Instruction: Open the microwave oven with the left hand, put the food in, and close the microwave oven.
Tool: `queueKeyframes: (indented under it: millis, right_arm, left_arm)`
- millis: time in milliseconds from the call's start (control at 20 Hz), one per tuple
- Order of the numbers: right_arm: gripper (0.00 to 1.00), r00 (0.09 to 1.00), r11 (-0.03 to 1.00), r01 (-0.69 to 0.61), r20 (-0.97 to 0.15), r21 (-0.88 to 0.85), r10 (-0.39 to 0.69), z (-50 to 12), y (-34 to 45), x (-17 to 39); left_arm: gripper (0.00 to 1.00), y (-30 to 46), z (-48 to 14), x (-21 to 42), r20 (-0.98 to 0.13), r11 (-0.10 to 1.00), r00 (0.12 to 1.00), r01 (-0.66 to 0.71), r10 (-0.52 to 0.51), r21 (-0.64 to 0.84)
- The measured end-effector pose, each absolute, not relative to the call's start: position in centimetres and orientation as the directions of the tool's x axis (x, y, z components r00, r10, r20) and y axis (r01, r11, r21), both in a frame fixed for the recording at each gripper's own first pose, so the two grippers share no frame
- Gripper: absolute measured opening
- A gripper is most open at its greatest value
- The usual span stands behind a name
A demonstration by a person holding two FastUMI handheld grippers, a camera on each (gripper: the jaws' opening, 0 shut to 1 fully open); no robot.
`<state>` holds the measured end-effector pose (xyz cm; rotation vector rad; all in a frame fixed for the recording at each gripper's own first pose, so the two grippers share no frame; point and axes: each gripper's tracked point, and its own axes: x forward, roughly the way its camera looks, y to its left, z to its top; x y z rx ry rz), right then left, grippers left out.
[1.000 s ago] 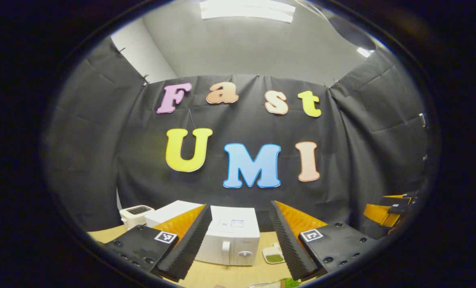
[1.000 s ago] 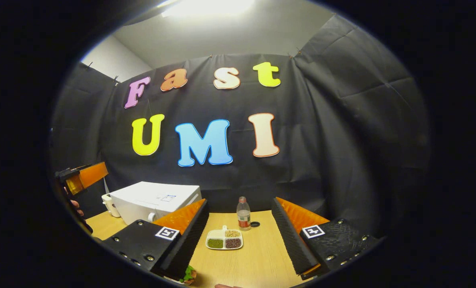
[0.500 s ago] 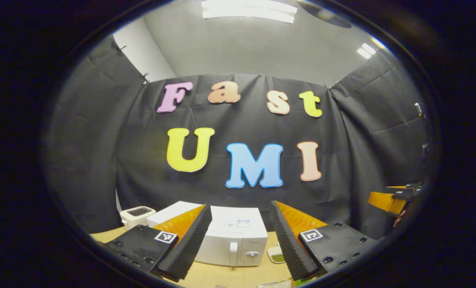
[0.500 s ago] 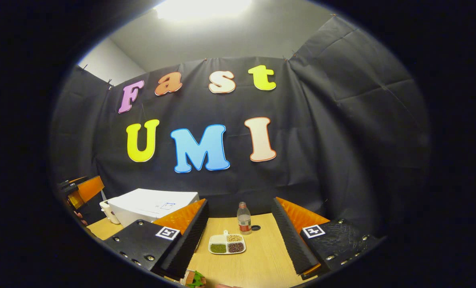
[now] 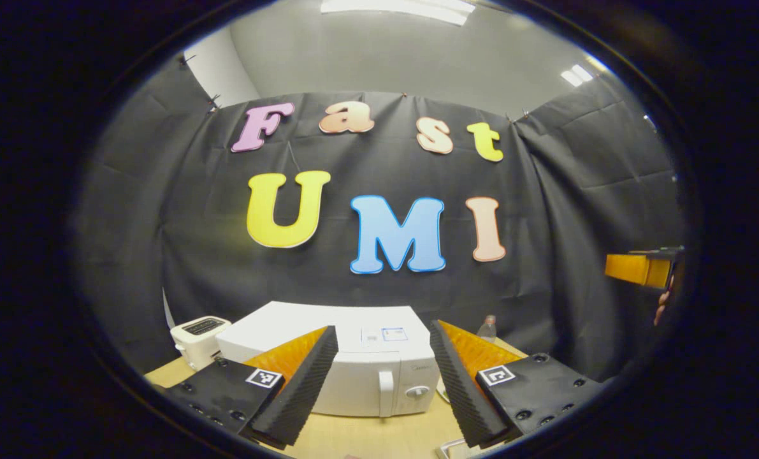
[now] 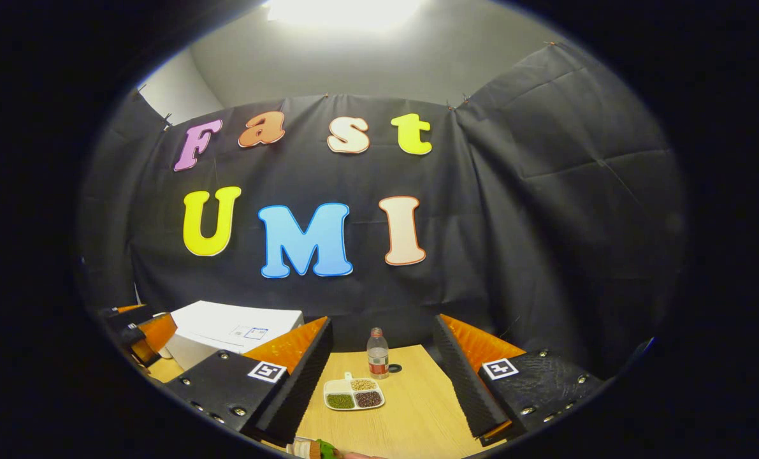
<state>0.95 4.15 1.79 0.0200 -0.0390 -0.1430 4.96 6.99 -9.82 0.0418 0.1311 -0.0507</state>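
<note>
On the wooden bench (image 5: 360,437) in the left gripper view, the white microwave oven (image 5: 366,357) sits with its door closed, framed between the fingers of the left claw (image 5: 383,376), which are spread apart and hold nothing. A white toaster (image 5: 197,338) stands just beside the oven's far side, and a bottle (image 5: 487,328) peeks out behind one finger.

In the right gripper view, the right claw (image 6: 382,376) also gapes apart, empty. Between its fingers, farther off, lies a divided dish of food (image 6: 354,395) with a bottle (image 6: 376,354) just behind it. The microwave oven (image 6: 226,331) stands off to the side.
</note>
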Motion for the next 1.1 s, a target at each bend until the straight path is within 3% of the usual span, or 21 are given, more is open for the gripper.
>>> queueKeyframes:
  millis: [650, 750, 800, 850, 900, 1100]
  right_arm:
    - [0.96, 0.990, 0.990, 0.139, -0.036, -0.002, -0.139, 0.0, 1.5, 4.0]
    - [0.96, 0.988, 0.990, 0.144, -0.050, -0.009, -0.144, -0.4, 1.2, 4.4]
    - [0.96, 0.988, 0.989, 0.145, -0.059, -0.016, -0.146, -0.8, 1.0, 4.6]
    - [0.96, 0.987, 0.989, 0.146, -0.065, -0.022, -0.148, -1.1, 0.9, 4.8]
    - [0.96, 0.986, 0.989, 0.147, -0.069, -0.025, -0.149, -1.1, 0.8, 4.8]
    - [0.96, 0.987, 0.989, 0.143, -0.072, -0.022, -0.144, -1.3, 0.5, 5.0]
  left_arm:
    - [0.97, 6.5, -28.0, 13.4, -0.391, 0.996, 0.920, 0.052, -0.018, 0.077]
    - [0.88, 6.9, -29.9, 14.2, -0.420, 0.997, 0.908, 0.041, -0.009, 0.068]
    - [0.88, 7.0, -30.7, 14.4, -0.436, 0.997, 0.900, 0.037, -0.006, 0.062]
    - [0.76, 6.2, -31.2, 14.2, -0.458, 0.997, 0.888, 0.067, -0.049, 0.024]
    - [0.39, 5.8, -30.9, 14.2, -0.456, 0.997, 0.889, 0.067, -0.047, 0.029]
    - [0.24, 5.8, -31.3, 14.3, -0.470, 0.997, 0.882, 0.065, -0.040, 0.037]
